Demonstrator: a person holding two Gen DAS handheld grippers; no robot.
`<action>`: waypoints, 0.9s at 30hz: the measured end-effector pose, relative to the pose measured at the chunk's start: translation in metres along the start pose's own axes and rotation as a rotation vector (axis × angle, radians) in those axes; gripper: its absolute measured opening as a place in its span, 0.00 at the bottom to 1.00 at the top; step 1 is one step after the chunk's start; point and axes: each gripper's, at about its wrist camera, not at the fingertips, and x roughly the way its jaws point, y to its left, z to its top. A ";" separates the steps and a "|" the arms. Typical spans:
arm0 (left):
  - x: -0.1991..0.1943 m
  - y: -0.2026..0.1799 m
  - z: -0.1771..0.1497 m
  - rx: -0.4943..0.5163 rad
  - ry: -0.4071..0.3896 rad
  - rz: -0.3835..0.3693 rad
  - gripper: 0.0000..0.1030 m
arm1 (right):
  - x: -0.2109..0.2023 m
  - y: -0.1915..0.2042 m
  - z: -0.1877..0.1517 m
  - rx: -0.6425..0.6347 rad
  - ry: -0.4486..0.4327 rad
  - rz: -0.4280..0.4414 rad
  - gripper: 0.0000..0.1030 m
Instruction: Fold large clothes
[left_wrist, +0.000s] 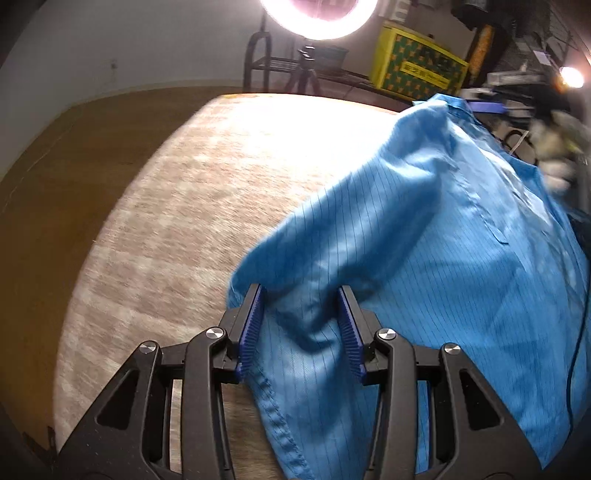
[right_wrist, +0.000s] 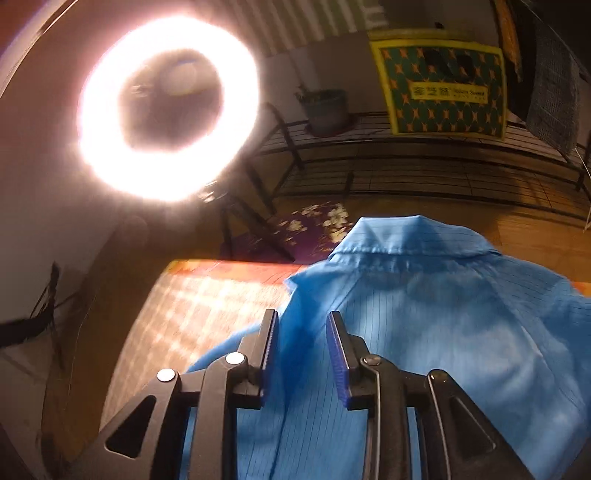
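1. Fabric of a blue pinstriped garment (left_wrist: 424, 229) is filling the right half of the left wrist view, draping from the far right down toward the camera over a beige woven worktop (left_wrist: 184, 206).
2. The left gripper (left_wrist: 301, 299) is holding a bunched fold of the garment's hemmed edge; the cloth is sitting thick between the blue ribbed pads (left_wrist: 253, 325), and the jaws are standing partly apart around it.
3. In the right wrist view the garment (right_wrist: 443, 314) is lying with its collar (right_wrist: 406, 236) at the far edge of the worktop (right_wrist: 207, 306).
4. The right gripper (right_wrist: 303, 325) is hovering over the cloth near the shoulder; its jaws are standing narrowly apart, and the picture is not showing the pads pressing on any fold.
5. A bright ring light (right_wrist: 168, 110) is glaring beyond the worktop, with a wire shelf (right_wrist: 424, 162) carrying a yellow-and-green box (right_wrist: 443, 85) and a potted plant (right_wrist: 327, 107).
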 end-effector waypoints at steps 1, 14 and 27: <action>-0.005 0.002 0.002 0.001 -0.007 0.022 0.42 | -0.013 0.004 -0.005 -0.020 -0.005 0.002 0.29; -0.169 0.023 -0.073 -0.065 -0.062 -0.047 0.42 | -0.221 0.042 -0.100 -0.150 -0.041 0.209 0.36; -0.206 0.010 -0.233 -0.281 0.051 -0.289 0.42 | -0.327 0.071 -0.270 -0.269 0.044 0.330 0.45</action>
